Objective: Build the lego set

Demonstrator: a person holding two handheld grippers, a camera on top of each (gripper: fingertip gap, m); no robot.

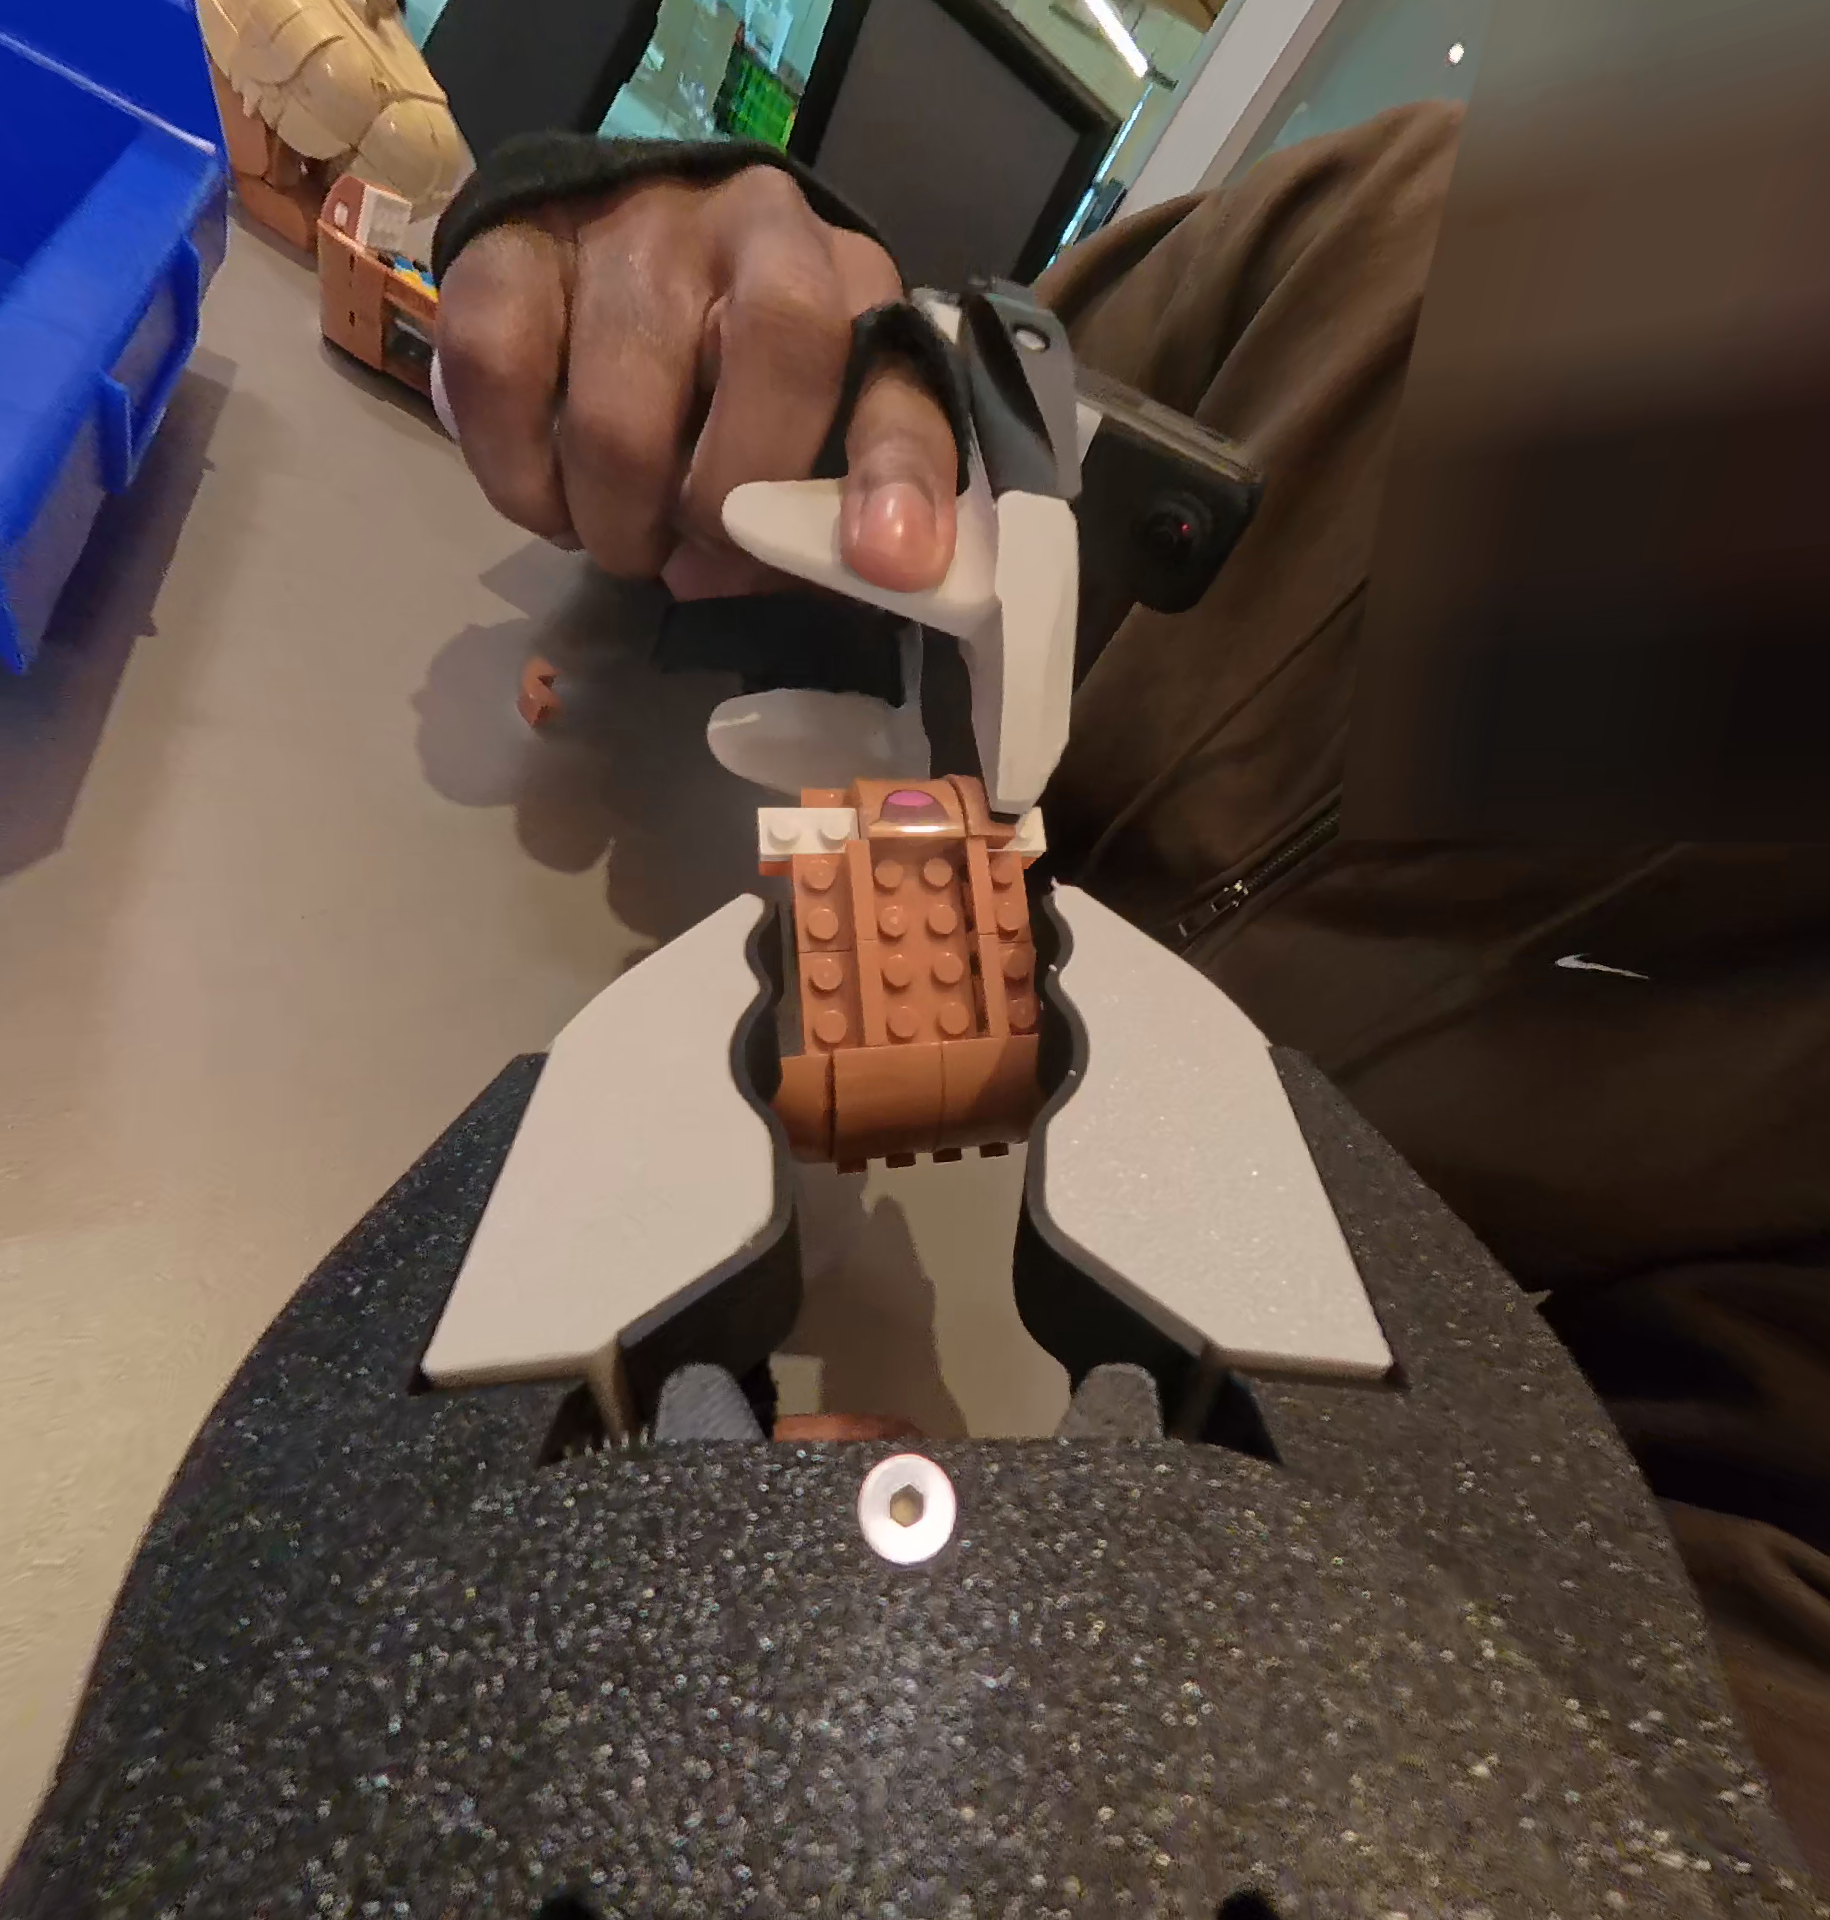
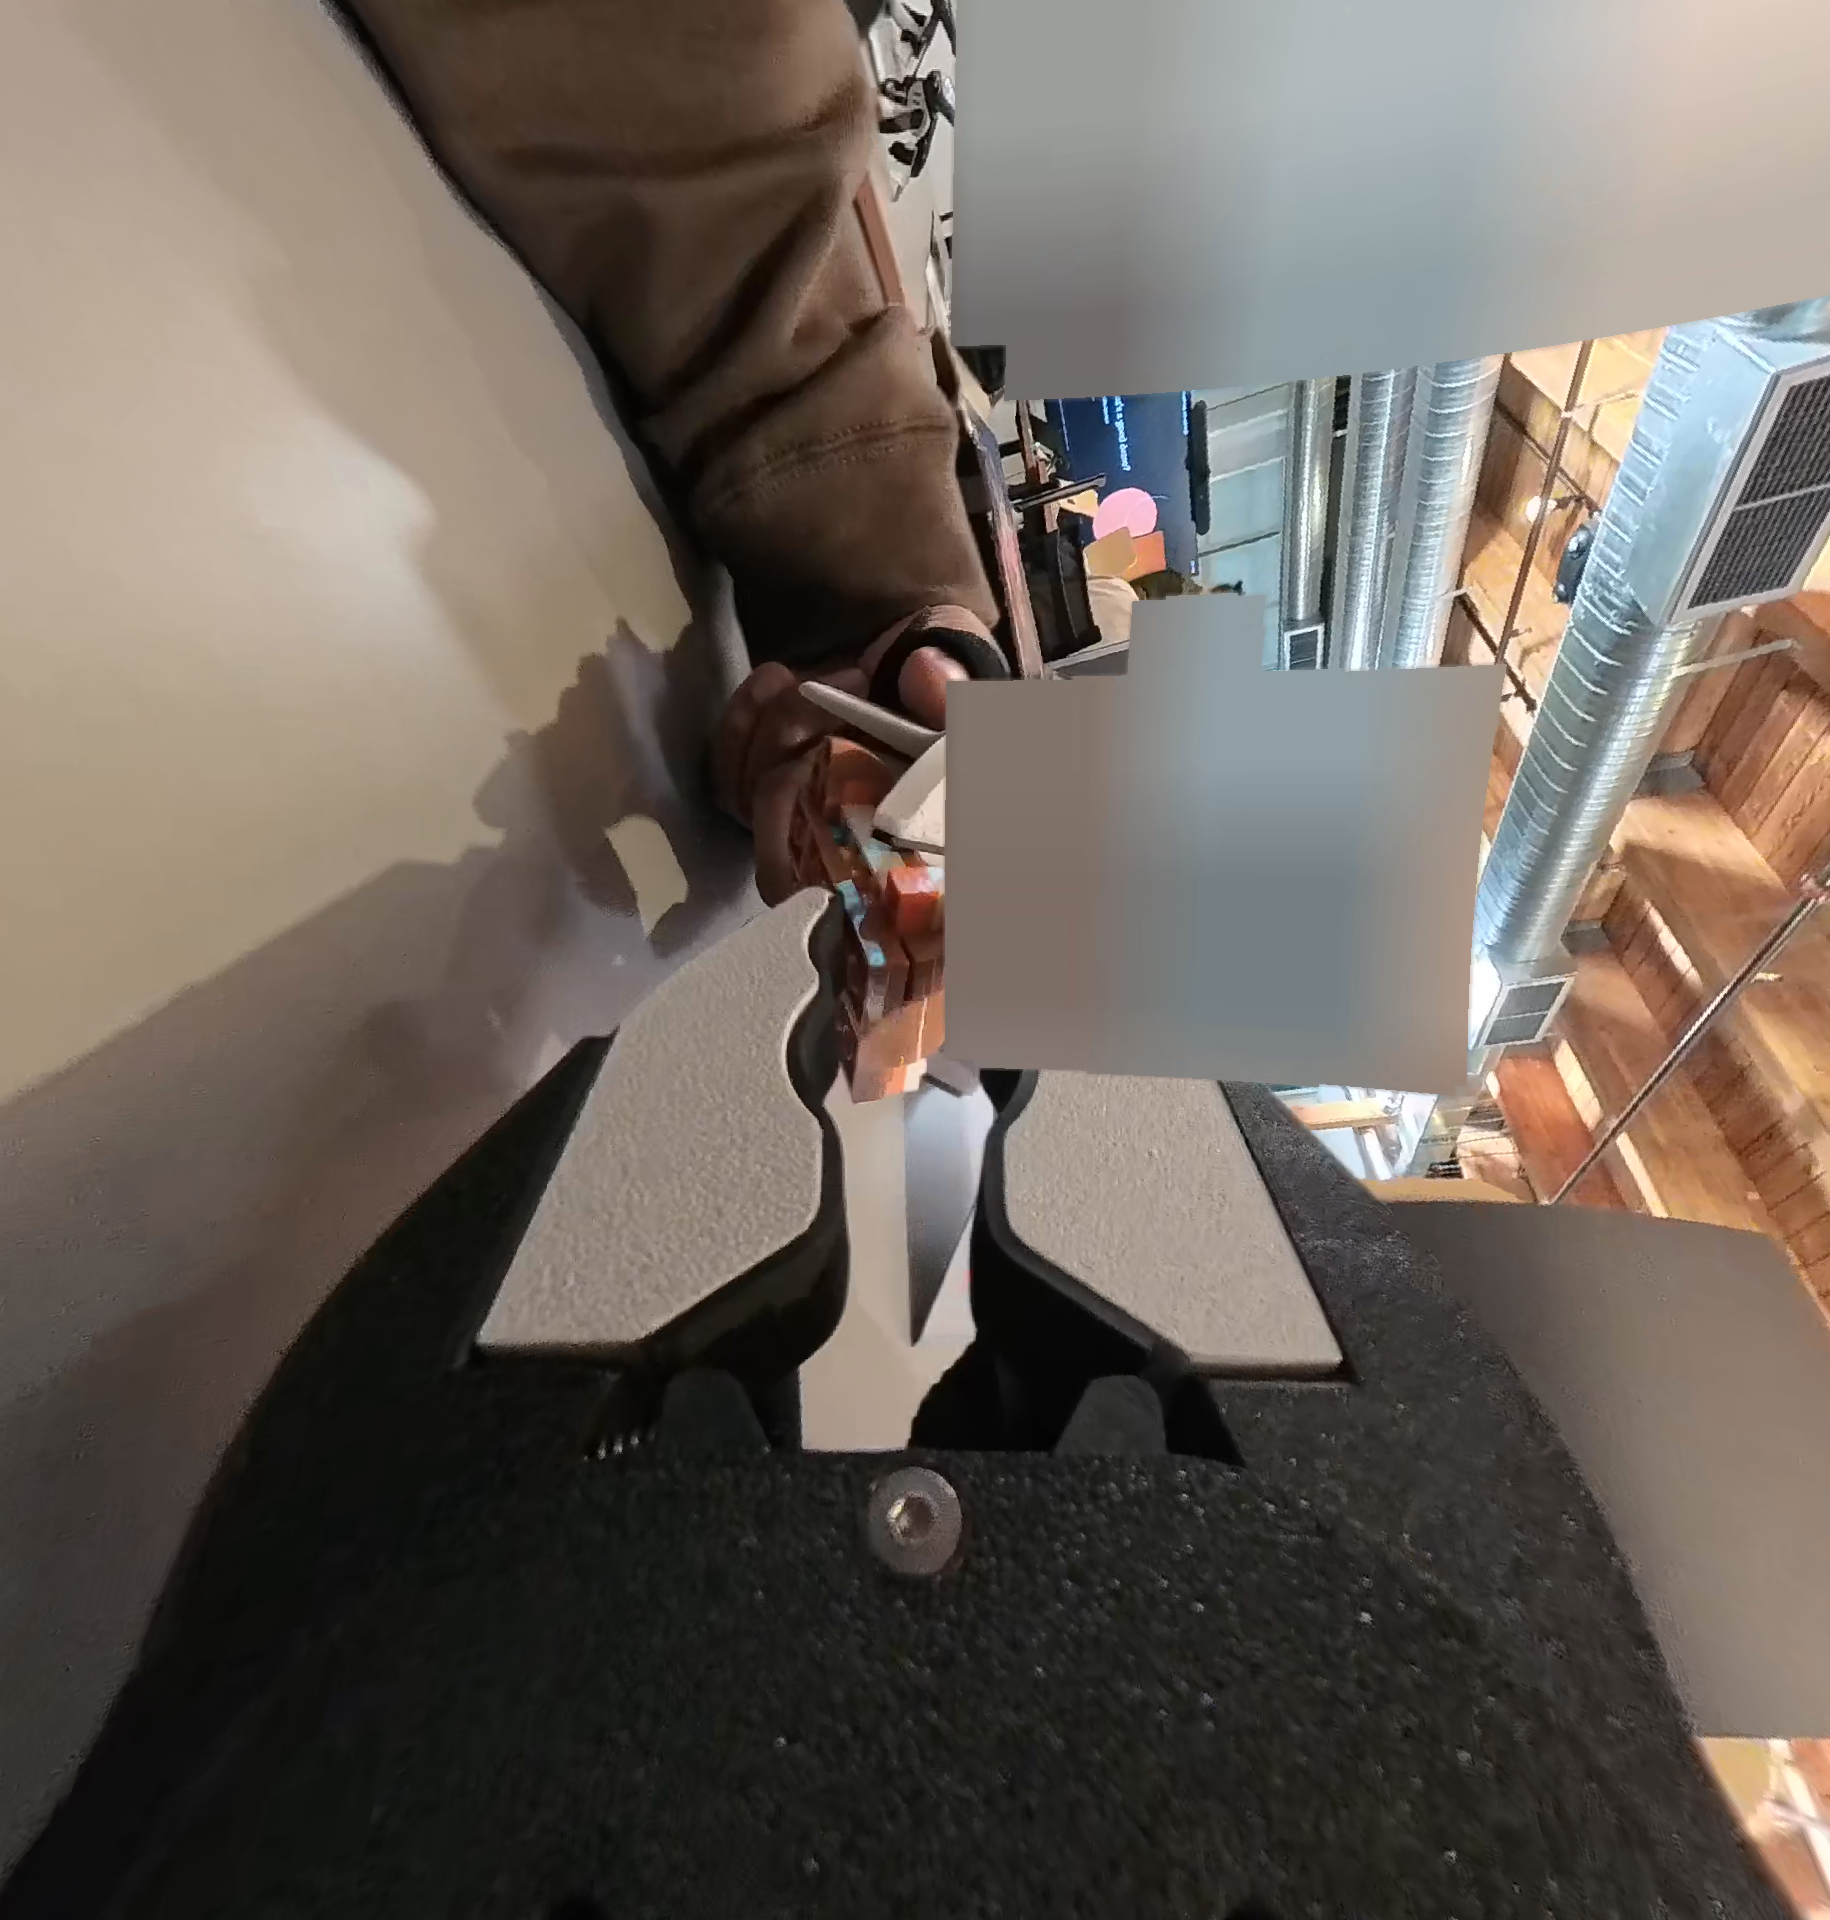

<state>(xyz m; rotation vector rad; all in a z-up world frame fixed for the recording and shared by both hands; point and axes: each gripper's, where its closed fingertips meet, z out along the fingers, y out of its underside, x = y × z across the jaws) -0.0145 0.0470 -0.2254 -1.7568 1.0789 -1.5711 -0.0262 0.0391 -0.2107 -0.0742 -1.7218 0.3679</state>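
The left gripper [image 1: 906, 997] is clenched on a brown lego assembly [image 1: 906, 977], its two grey fingers [image 1: 662, 1091] pressing the studded block from either side and holding it above the beige worktop [image 1: 215, 1039]. The block carries small white plates [image 1: 805, 831] at its far end and a curved brown piece with a pink spot on top. Directly beyond it, the right gripper [image 1: 1015, 800] comes down from above, one white fingertip touching the far right corner of the assembly; whether its jaws are clenched or released cannot be told, since in its own view a mosaic patch covers one finger and much of the block [image 2: 880, 977]. The person's right hand [image 1: 682, 364] fills the space behind, and a brown sleeve [image 1: 1410, 623] closes off the right side. Farther out on the worktop lie a loose brown brick [image 1: 539, 691], a part-built brown model [image 1: 371, 281], a tan model [image 1: 339, 94] and a blue bin [image 1: 69, 332] at the left edge.
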